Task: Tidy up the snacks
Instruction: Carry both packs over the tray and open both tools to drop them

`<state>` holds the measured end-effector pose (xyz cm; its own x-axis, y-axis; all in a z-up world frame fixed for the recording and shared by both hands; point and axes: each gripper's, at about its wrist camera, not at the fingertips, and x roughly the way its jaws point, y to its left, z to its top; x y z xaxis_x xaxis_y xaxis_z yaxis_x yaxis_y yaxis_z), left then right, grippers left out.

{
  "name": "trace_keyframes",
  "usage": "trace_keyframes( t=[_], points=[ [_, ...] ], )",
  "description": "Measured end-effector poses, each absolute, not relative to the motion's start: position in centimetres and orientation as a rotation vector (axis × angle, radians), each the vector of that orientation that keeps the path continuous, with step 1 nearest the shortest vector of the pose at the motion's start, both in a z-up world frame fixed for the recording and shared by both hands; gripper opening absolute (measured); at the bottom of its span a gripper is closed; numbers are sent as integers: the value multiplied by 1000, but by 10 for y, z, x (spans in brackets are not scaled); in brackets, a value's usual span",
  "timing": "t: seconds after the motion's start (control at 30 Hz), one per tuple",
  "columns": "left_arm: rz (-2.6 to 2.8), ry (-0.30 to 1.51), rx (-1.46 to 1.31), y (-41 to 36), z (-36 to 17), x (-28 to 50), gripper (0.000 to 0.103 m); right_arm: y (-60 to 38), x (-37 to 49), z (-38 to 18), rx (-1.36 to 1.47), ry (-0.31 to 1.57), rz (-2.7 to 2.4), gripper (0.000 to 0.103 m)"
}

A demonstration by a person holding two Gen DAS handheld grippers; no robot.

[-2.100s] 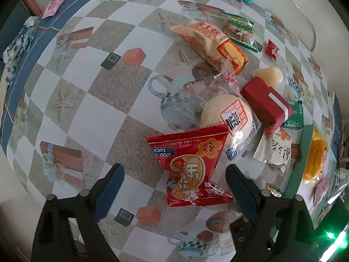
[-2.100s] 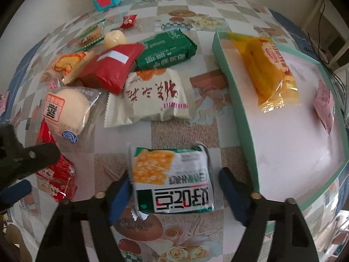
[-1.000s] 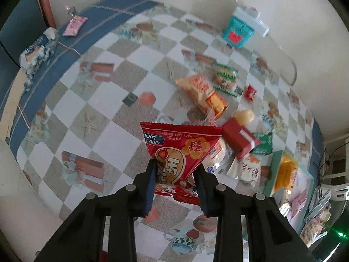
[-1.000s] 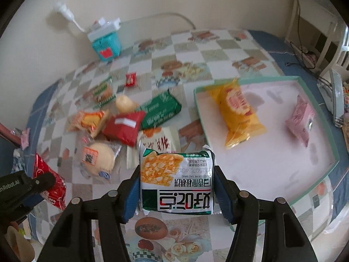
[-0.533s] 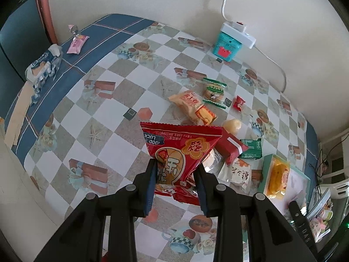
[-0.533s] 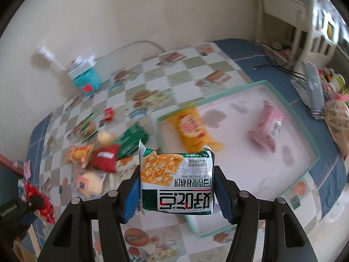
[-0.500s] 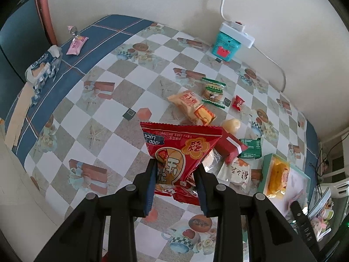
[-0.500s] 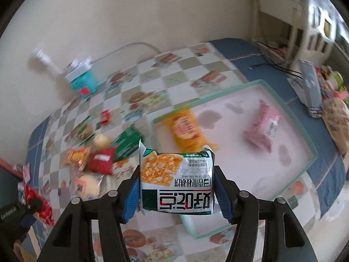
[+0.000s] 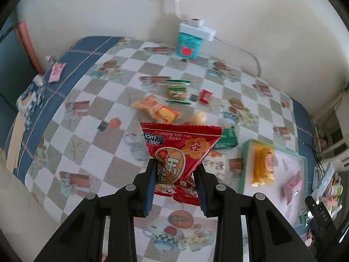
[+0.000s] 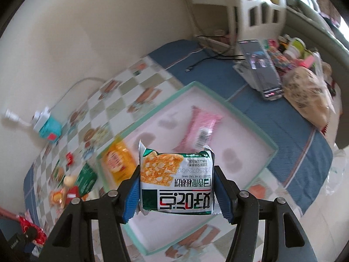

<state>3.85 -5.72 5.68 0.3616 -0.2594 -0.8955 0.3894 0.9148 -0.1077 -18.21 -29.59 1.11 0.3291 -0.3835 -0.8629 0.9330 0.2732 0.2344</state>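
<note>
Red snack bag (image 9: 178, 152) in left claw (image 9: 176, 172) (pinched), above checked tablecloth (image 9: 91, 131)

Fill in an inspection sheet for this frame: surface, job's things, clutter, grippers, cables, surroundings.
Surface: table under a checked cloth with blue borders.
Job's things: tray holds an orange pack and a pink pack; loose snacks lie on the cloth.
Clutter: teal box by the wall; bag and oddments past the tray.
Grippers: left gripper shut on red bag; right gripper shut on green pack.
Cables: white cord along the wall; black cable on the blue border.
Surroundings: cream wall.
</note>
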Motion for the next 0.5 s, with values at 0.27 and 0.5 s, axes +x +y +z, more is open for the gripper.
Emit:
trace_keyframes(
  t=[0.27,0.5],
  points=[
    [-536,1099,210,-108,60,5,35,-321,-214,1,914,768,-1091,64],
    [-646,1098,304,-156,52,-27,35,-335,-230,-8,934,780,-1133,64]
  ],
)
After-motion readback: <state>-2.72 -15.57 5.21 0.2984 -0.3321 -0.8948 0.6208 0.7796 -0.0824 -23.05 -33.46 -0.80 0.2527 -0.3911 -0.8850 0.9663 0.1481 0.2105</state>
